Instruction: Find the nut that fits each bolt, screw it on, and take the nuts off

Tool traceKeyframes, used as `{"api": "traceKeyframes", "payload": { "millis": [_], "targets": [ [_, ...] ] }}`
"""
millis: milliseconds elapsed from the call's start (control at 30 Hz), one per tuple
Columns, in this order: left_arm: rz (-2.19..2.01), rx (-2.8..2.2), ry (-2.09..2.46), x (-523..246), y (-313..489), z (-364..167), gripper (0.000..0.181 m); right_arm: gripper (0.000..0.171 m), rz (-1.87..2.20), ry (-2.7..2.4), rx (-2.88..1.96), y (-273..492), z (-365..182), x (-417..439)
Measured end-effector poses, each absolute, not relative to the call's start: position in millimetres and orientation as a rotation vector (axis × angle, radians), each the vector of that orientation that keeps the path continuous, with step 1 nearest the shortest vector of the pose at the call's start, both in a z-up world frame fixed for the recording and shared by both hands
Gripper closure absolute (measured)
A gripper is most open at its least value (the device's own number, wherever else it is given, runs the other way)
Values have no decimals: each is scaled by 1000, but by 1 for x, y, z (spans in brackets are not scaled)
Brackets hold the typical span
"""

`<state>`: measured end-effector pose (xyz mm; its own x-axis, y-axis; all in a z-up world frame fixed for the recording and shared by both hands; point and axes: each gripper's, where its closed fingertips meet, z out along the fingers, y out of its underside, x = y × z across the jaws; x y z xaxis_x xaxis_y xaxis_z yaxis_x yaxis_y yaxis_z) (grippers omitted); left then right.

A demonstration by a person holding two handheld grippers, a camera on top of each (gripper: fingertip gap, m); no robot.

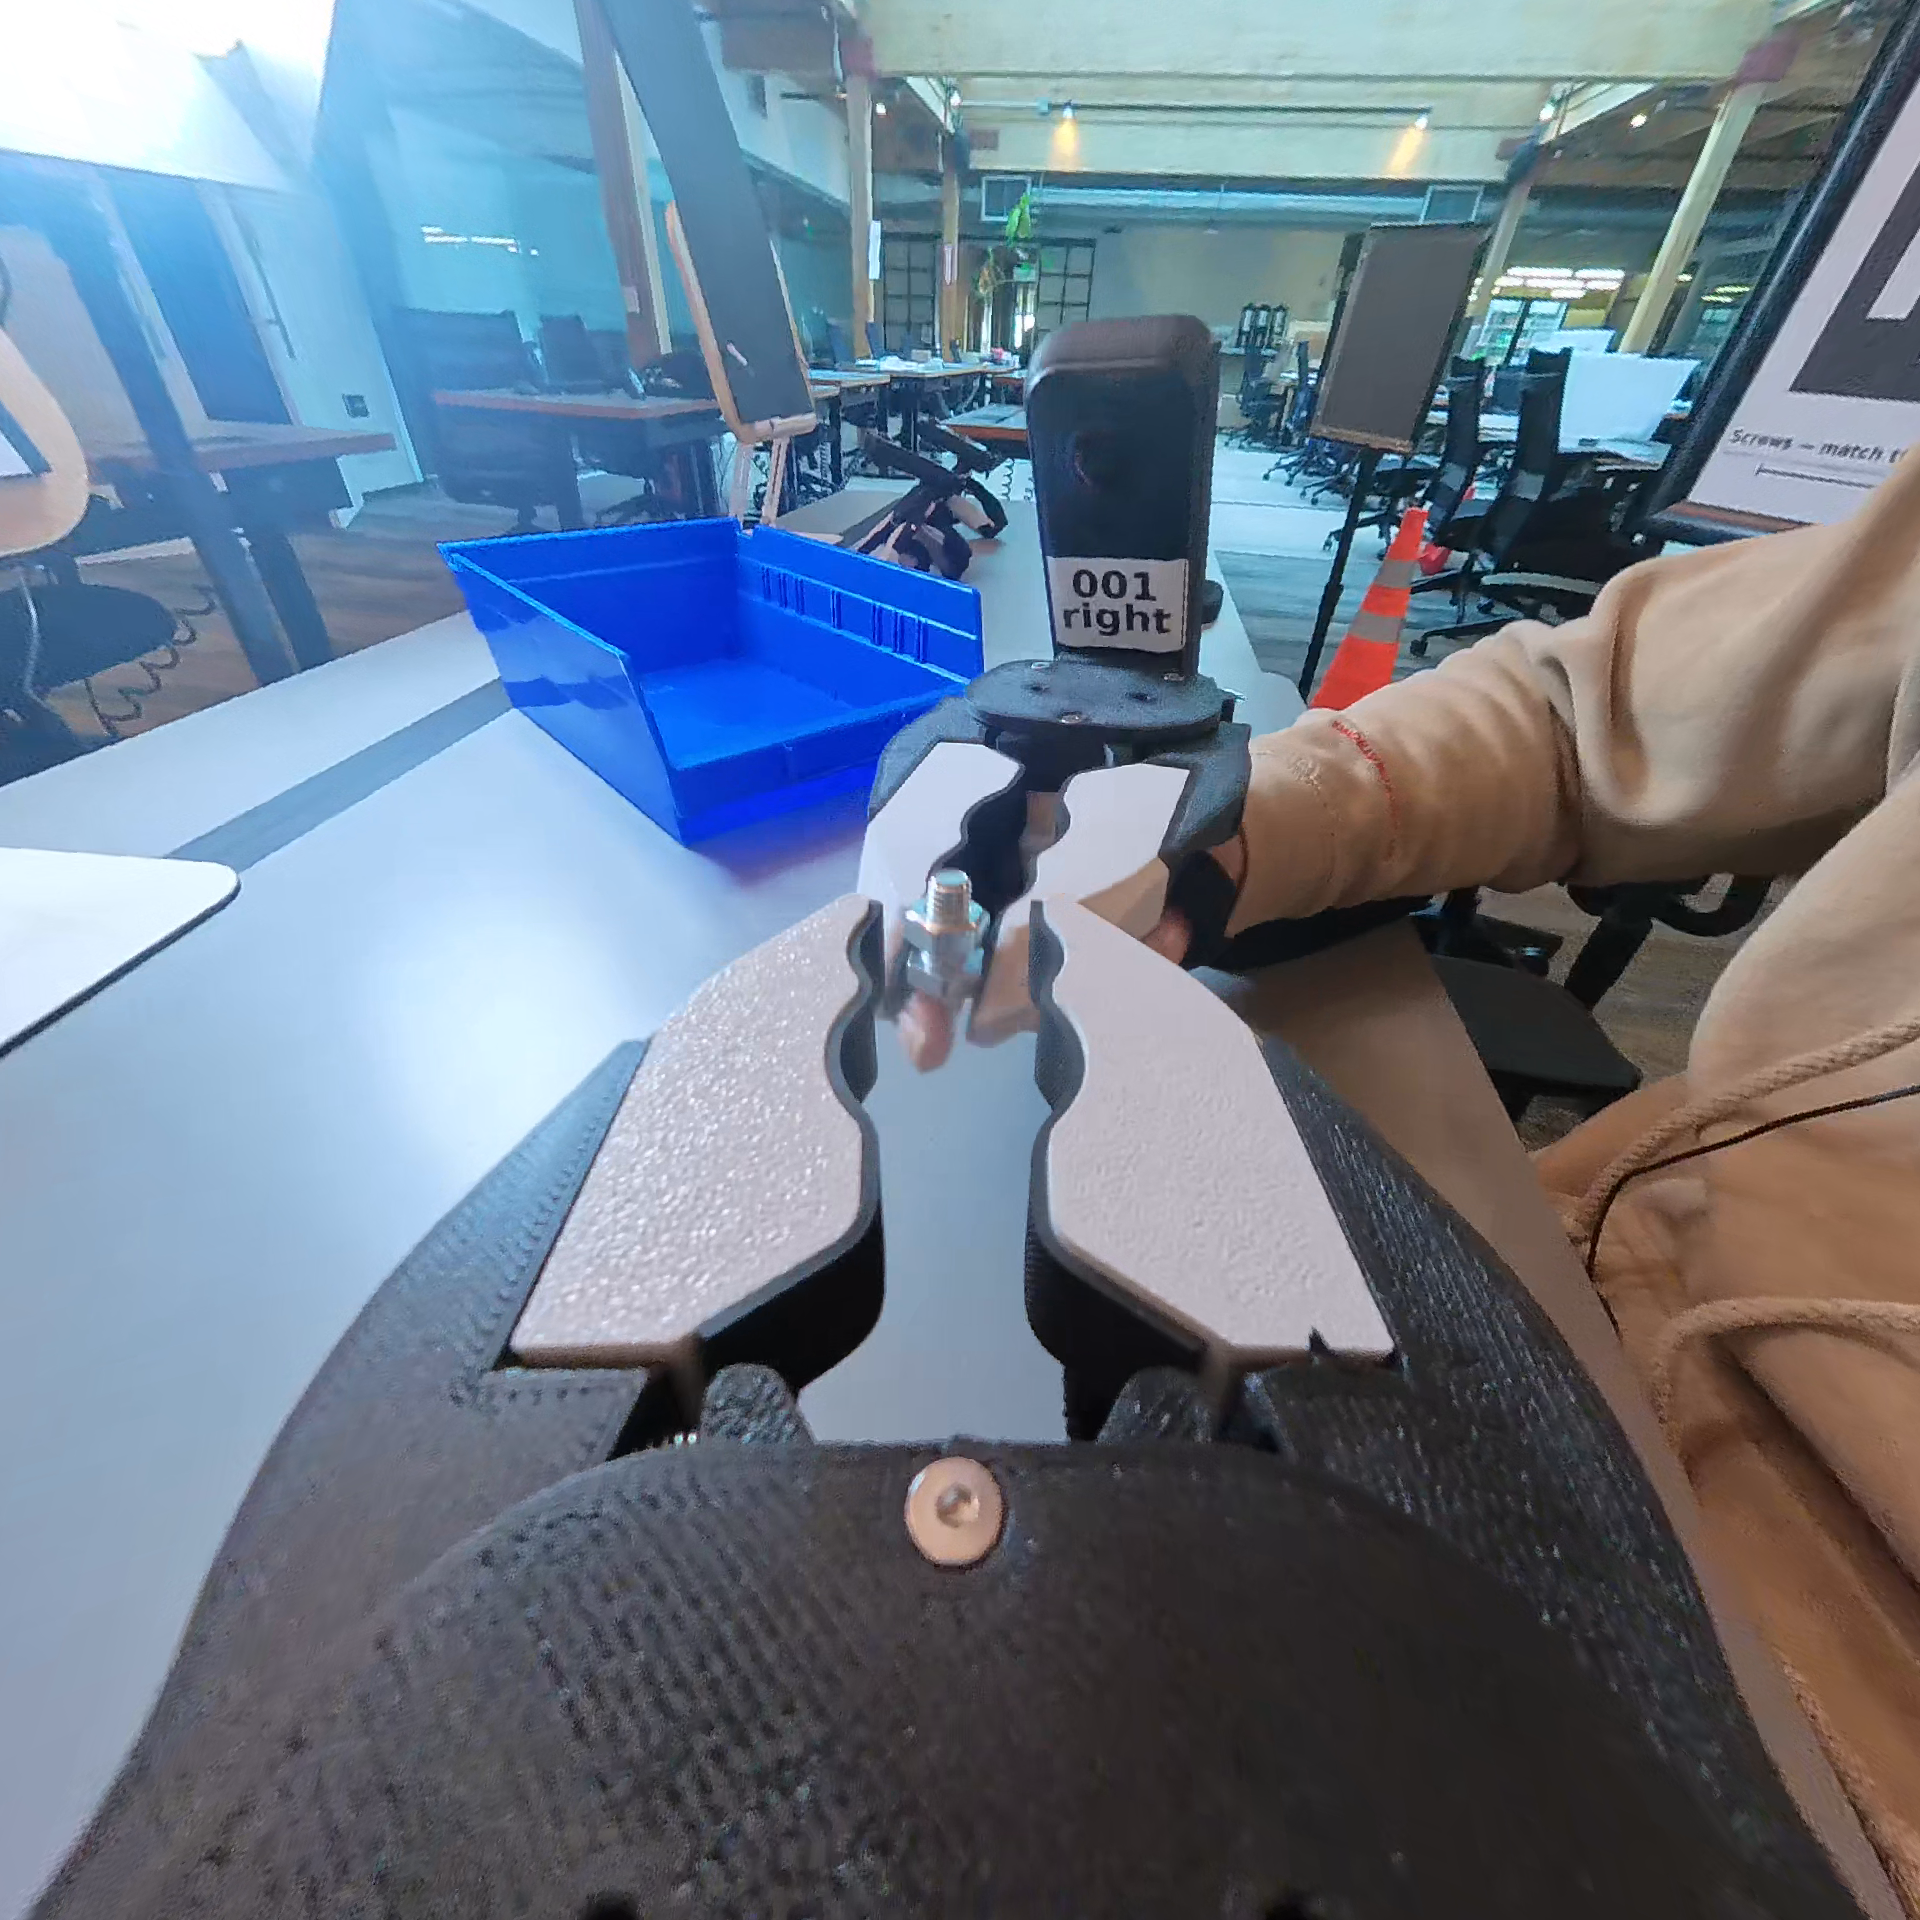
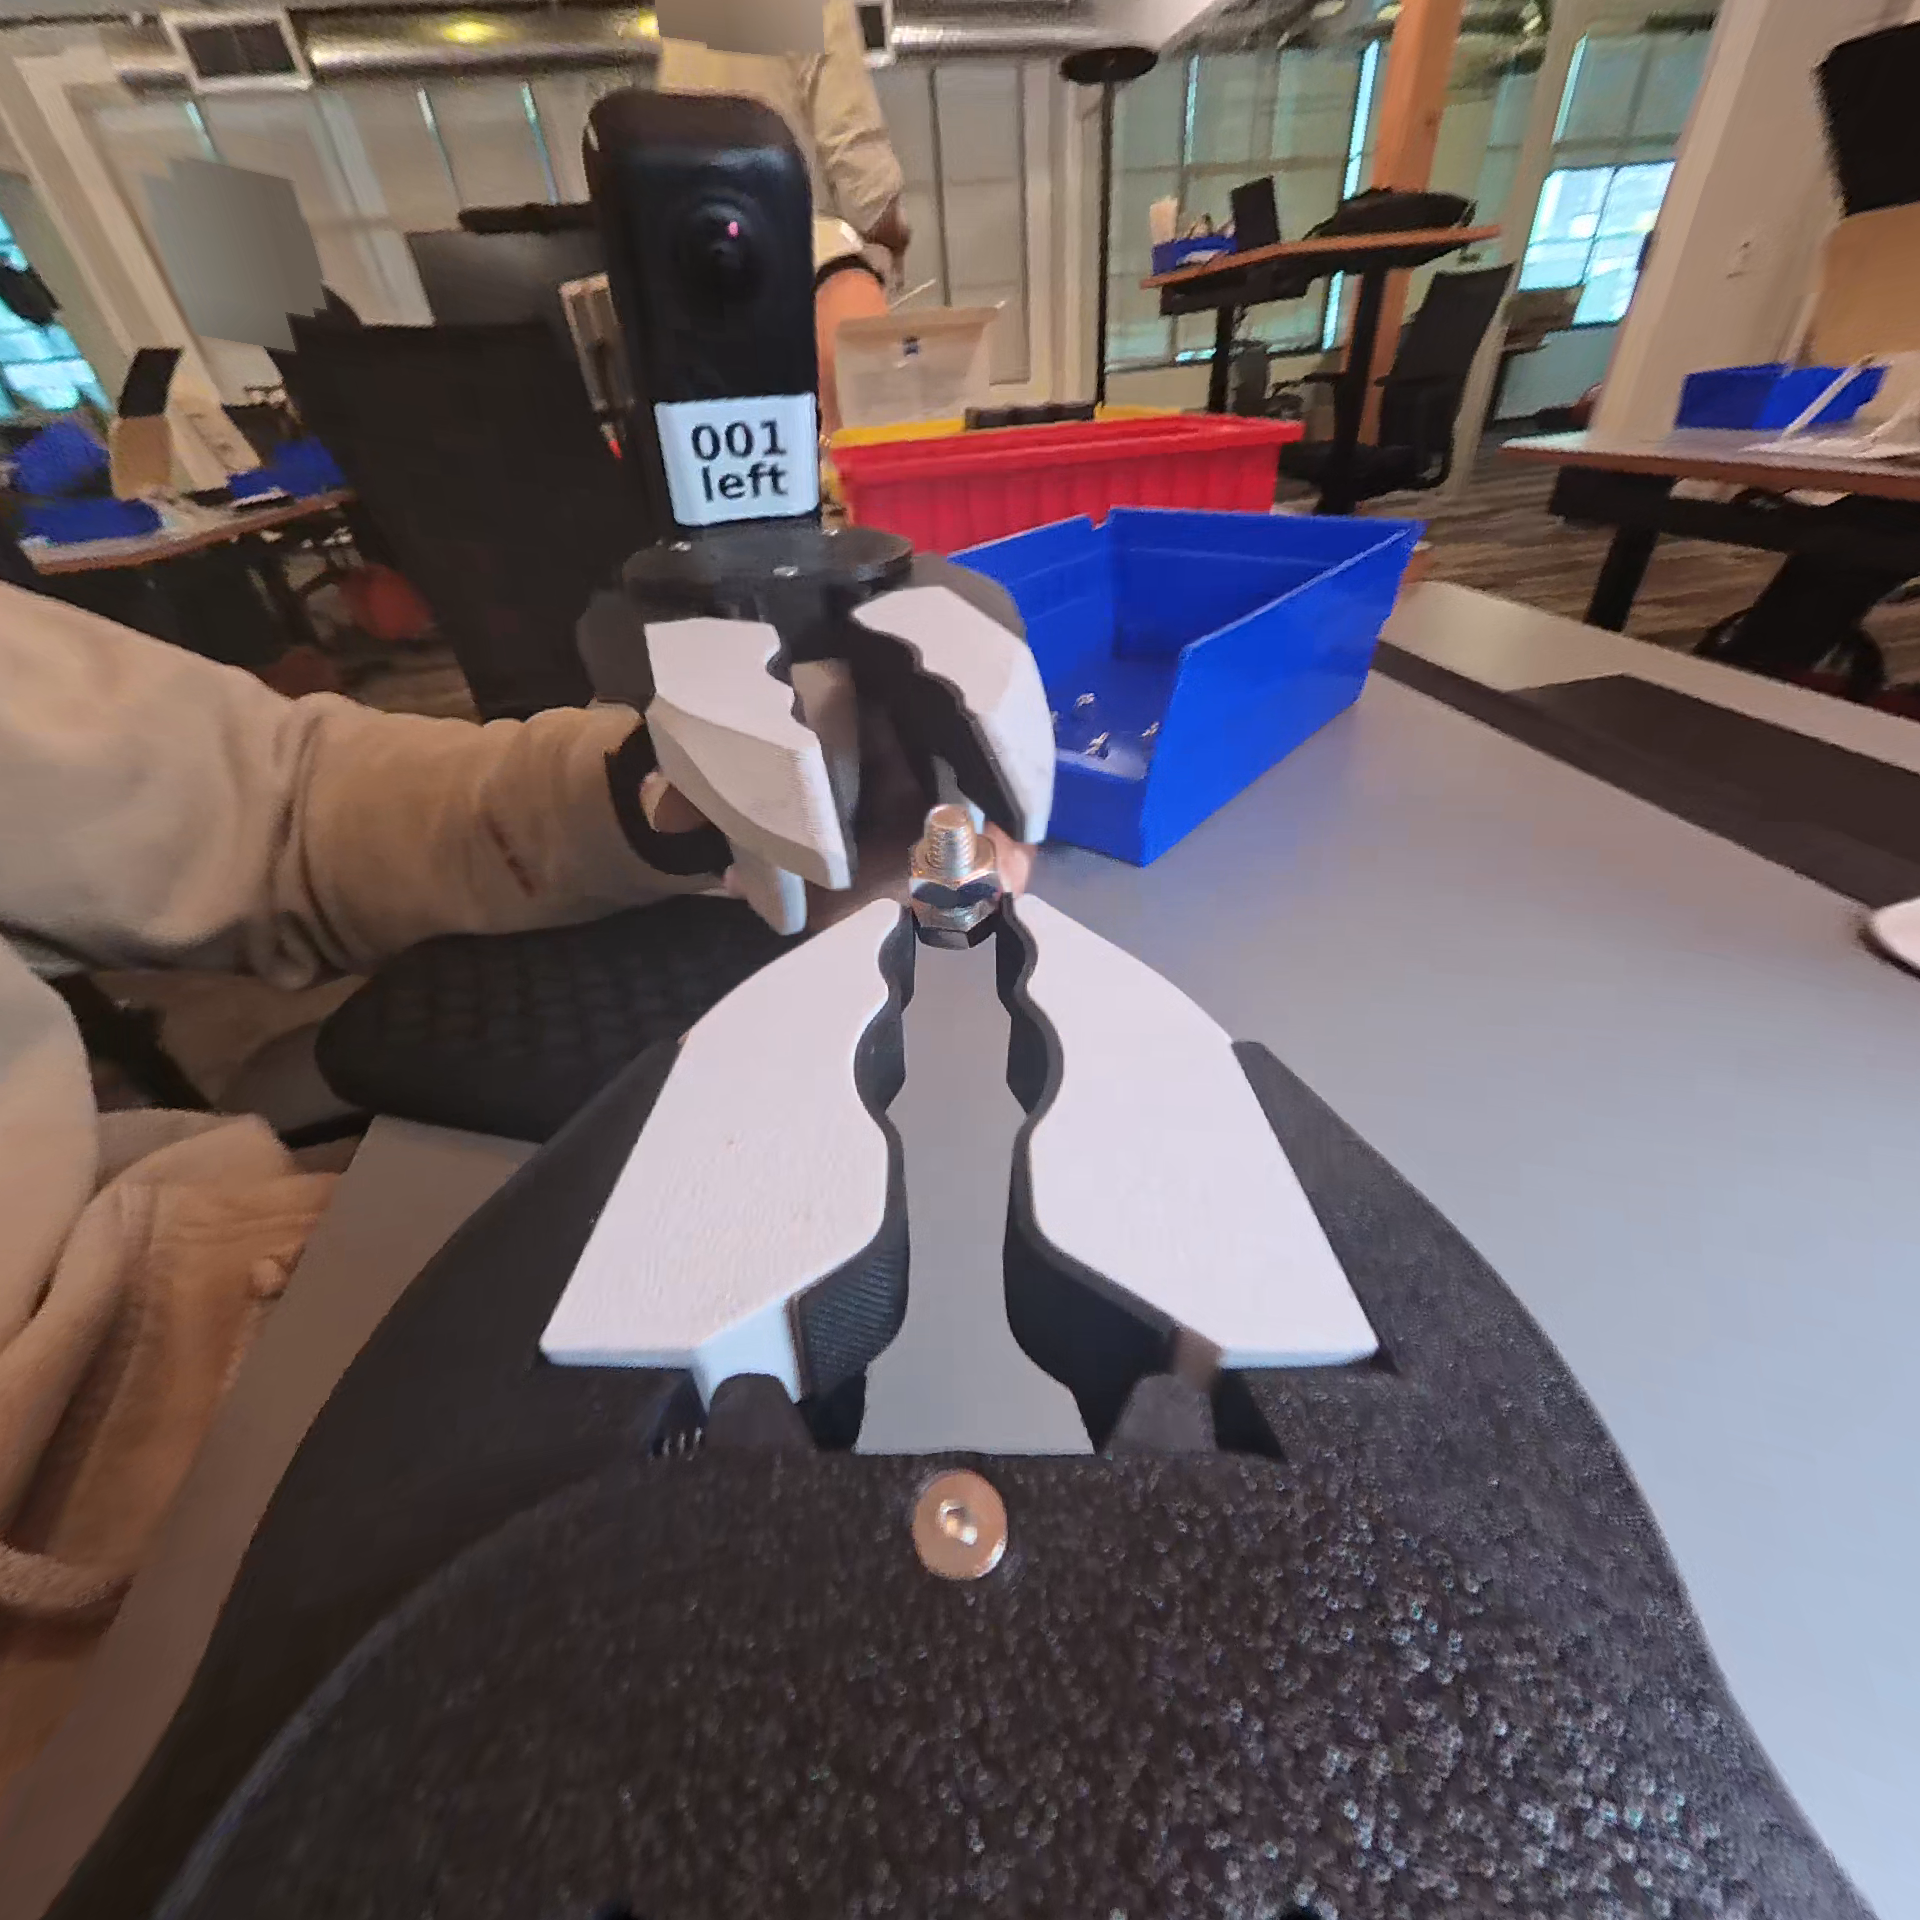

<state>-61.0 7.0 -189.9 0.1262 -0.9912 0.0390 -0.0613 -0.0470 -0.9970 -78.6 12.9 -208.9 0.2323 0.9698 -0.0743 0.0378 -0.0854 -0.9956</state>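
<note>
The two claws meet tip to tip above the grey counter [image 2: 1558,987], with the bolt [image 2: 951,831] between them. Its long axis stands close to upright, the threaded end pointing up and the hex head at the bottom, and the nut [image 2: 951,864] sits on the shaft with bare thread showing above it.

The right claw [image 2: 951,914] is clamped on the bolt's lower part at its fingertips. The left claw [image 1: 951,951] stands apart around the bolt; its left fingertip looks to be against the metal, and the right one clear of it.

A blue bin [image 2: 1247,665] rests on the counter beyond, holding small metal parts, and a red bin [image 2: 1060,468] sits behind it.
</note>
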Motion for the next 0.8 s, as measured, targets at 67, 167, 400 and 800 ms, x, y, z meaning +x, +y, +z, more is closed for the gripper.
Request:
{"api": "traceKeyframes", "payload": {
  "millis": [67,167,400,800],
  "targets": [
    [-1114,-1352,1156,-60,6,-193,160,156,1089,-1052,-1431,10,-212,-81],
    [-1097,-1368,1153,-61,8,-194,166,156,1111,-1033,-1467,13,-213,-78],
    [-1084,-1370,1166,-60,8,-197,161,156,1135,-1066,-1531,11,-221,-79],
    [-1109,-1400,1168,-59,6,-198,171,156,1129,-1072,-1498,8,-219,-81]
  ]
}}
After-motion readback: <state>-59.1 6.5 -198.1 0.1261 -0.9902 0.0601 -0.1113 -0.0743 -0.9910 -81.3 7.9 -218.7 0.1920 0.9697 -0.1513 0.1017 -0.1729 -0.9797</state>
